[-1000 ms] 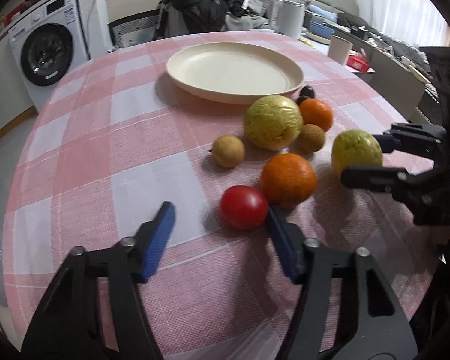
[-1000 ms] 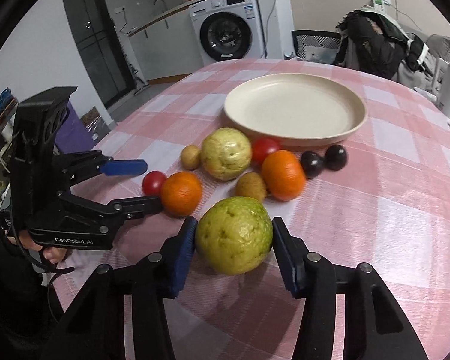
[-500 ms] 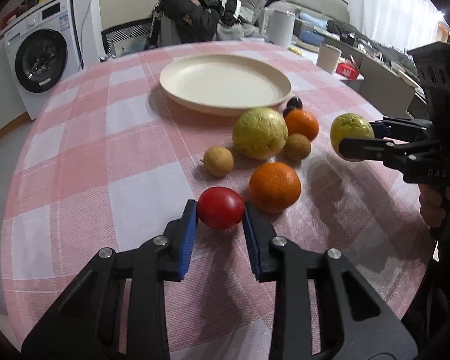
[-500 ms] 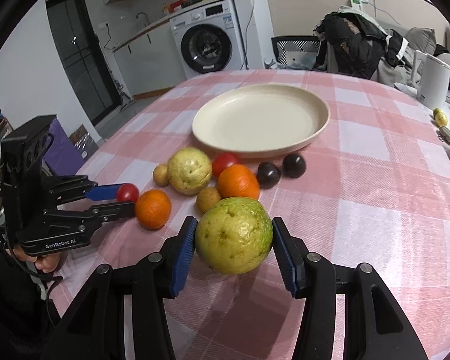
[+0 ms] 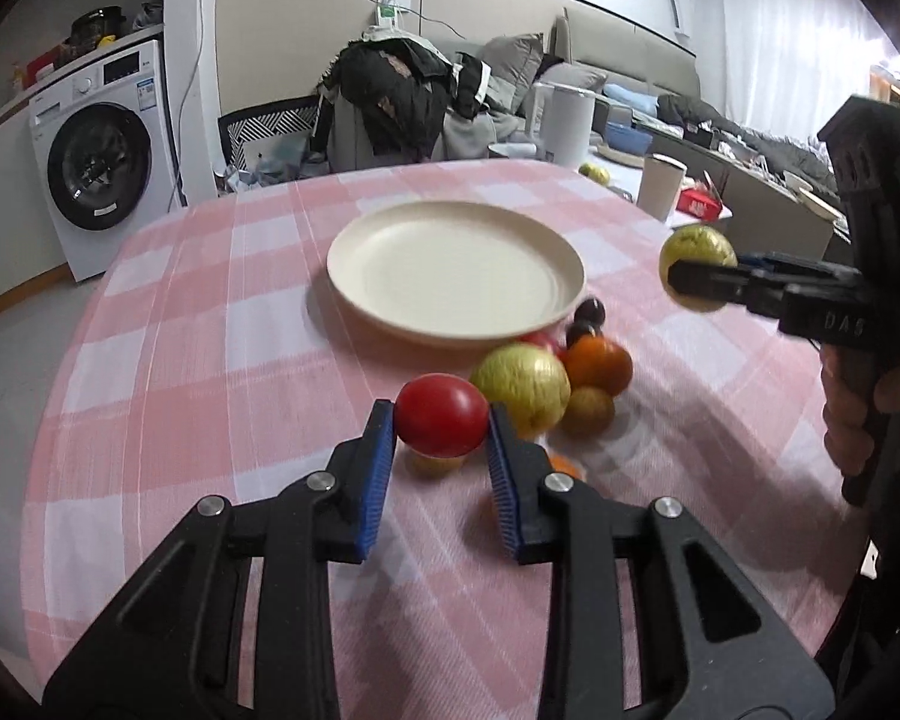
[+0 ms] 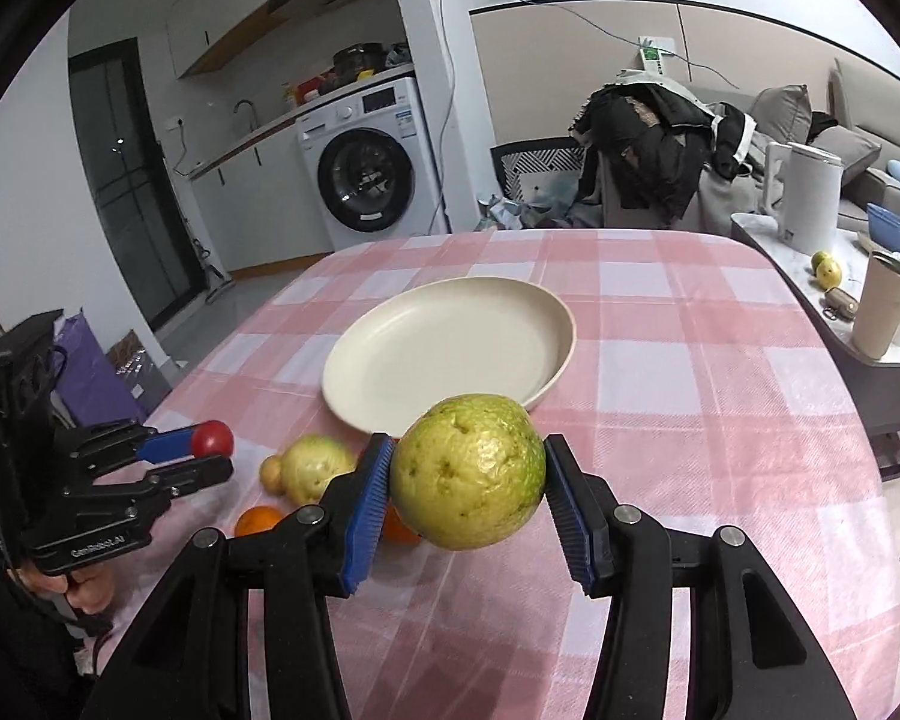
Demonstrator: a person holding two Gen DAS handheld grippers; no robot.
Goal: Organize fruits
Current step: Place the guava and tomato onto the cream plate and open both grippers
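L gripper [image 5: 441, 420] clamps tomato [image 5: 441, 415], R gripper [image 6: 467, 474] guava [image 6: 467, 471] (both aloft)

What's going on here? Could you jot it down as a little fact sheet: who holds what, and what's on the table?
Left claw: shut on a red tomato, held above the table
Right claw: shut on a big green fruit, also off the table
Plate: cream, nothing on it
Left on the tablecloth: a yellow-green fruit, oranges, small brown and dark fruits, grouped beside the plate
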